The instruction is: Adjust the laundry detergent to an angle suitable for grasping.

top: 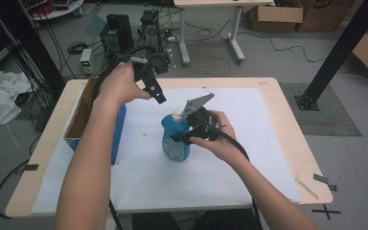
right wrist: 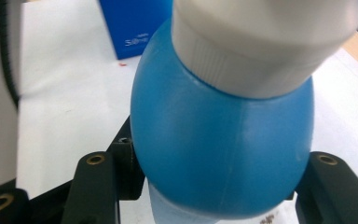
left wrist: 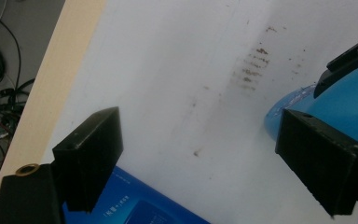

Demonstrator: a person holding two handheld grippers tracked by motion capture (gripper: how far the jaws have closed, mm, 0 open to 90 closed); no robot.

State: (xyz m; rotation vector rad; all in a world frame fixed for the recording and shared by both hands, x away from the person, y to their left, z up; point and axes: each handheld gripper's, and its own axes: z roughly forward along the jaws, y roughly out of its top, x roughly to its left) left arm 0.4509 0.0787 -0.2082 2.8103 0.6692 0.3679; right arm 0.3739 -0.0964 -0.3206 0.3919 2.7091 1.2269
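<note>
**Gripping blue bottle w/ right gripper, left held open above**

Reaching in from 6 o'clock in the high view, both forearms are bare. The right hand [top: 219, 136] sits at table centre, wrist bent toward 9 o'clock, w/ the right gripper [top: 188, 128] clamped on the blue bottle [top: 175, 139]; in the right gripper view the jaws sit against both sides of the bottle body, just below its white cap [right wrist: 265, 42]. Bottle stands upright on the white sheet [top: 220, 177], cap at 12 o'clock.

The left hand [top: 120, 84] is raised at approx. 11 o'clock from the bottle, its left gripper [top: 154, 91] tilted down toward it. Left gripper view: jaws spread wide, nothing between them, bottle edge beside one jaw.

A blue box [top: 117, 129] stands at 9 o'clock of the bottle, at the sheet's edge, w/ an open cardboard box [top: 79, 115] just beyond it.

Count: 1 bottle, 1 blue box, 1 cardboard box on the table [top: 287, 110], 2 grippers.
</note>
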